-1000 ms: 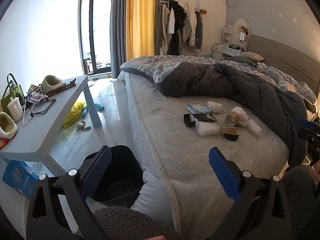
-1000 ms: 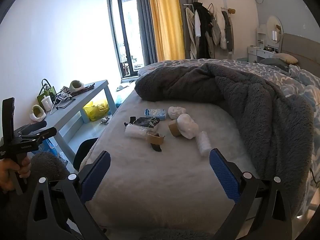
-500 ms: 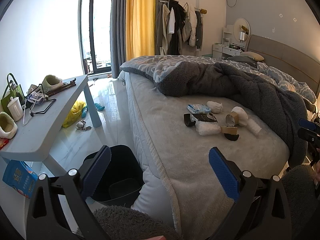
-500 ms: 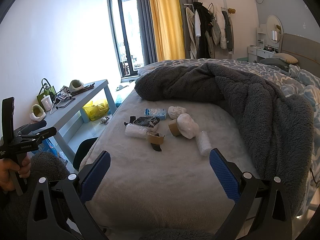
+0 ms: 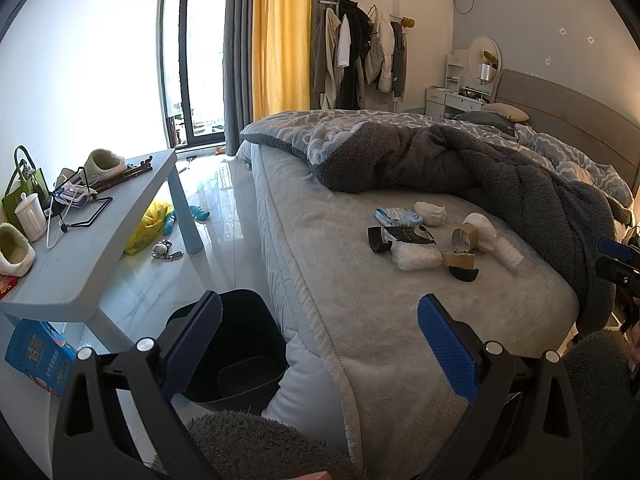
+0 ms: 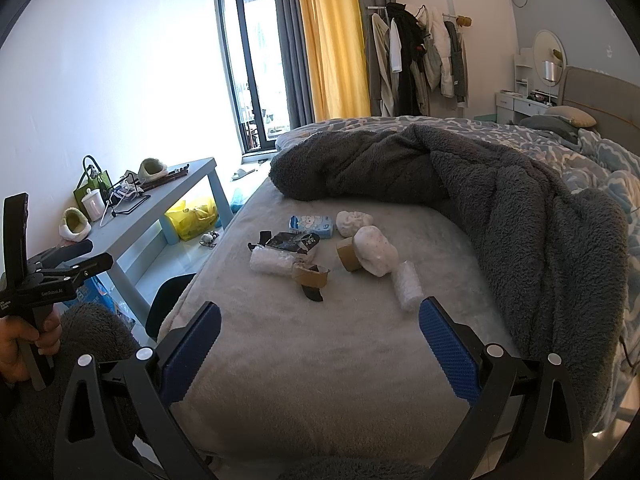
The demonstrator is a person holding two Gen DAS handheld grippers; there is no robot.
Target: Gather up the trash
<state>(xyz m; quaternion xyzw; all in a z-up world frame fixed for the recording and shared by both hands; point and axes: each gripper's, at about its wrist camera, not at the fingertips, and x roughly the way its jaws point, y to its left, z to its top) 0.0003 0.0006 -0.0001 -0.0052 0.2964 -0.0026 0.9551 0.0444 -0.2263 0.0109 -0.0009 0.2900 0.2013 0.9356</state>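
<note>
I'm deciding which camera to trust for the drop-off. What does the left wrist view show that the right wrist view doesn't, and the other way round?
Only the left wrist view looks down into the black bin beside the bed, and it shows the blue box under the table. Only the right wrist view shows the person's hand holding the left gripper. Both show the trash pile on the bed: tissue pack, cardboard roll and plastic wrap, plus the grey table. Both grippers are open and empty; the right gripper points at the pile.

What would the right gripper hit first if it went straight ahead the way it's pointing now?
Likely the bare bed surface, short of the trash. The right gripper is open and tilted down at the cover; the plastic roll lies just beyond. Depth is uncertain.
</note>
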